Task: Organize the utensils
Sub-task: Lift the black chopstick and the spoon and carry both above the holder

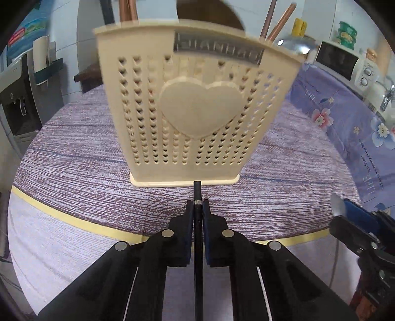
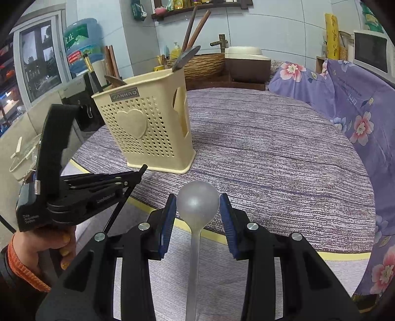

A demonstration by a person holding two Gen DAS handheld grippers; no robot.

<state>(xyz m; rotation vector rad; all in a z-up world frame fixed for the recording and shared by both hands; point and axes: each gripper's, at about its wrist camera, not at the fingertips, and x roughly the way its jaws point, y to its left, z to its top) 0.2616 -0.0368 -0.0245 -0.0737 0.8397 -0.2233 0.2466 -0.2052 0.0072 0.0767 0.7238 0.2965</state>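
Left wrist view is showing the left gripper point(image 1: 197, 203) with its jaws pressed together on a thin black stick point(image 1: 197, 191), probably a chopstick, whose tip is poking out just past the fingertips and pointing toward the foot of a cream plastic holder point(image 1: 195, 98). The holder is standing upright on the round table point(image 1: 74, 158), which is wearing a purple striped cloth, and its front is showing heart-shaped holes and one large raised heart. Brown sticks point(image 1: 276, 22) are rising out of its top at both ends. At the right edge of this view, the right gripper point(image 1: 350, 222) is showing beside the table rim.

In the right wrist view, the right gripper point(image 2: 197, 210) is holding its blue pads partly apart around a pale, frosted spoon point(image 2: 197, 205). The bowl of the spoon is sitting between the fingertips, and the handle is running back toward the camera. Whether the pads are actually pressing on the bowl is not clear; a small gap seems to show on each side. Here the holder point(image 2: 148, 128) is standing well ahead and to the left, with a dark spoon point(image 2: 185, 58) leaning out of its far end. A hand point(image 2: 47, 247) with an orange cuff is gripping the left gripper point(image 2: 140, 170), and the black stick point(image 2: 123, 197) is slanting down below its jaws.
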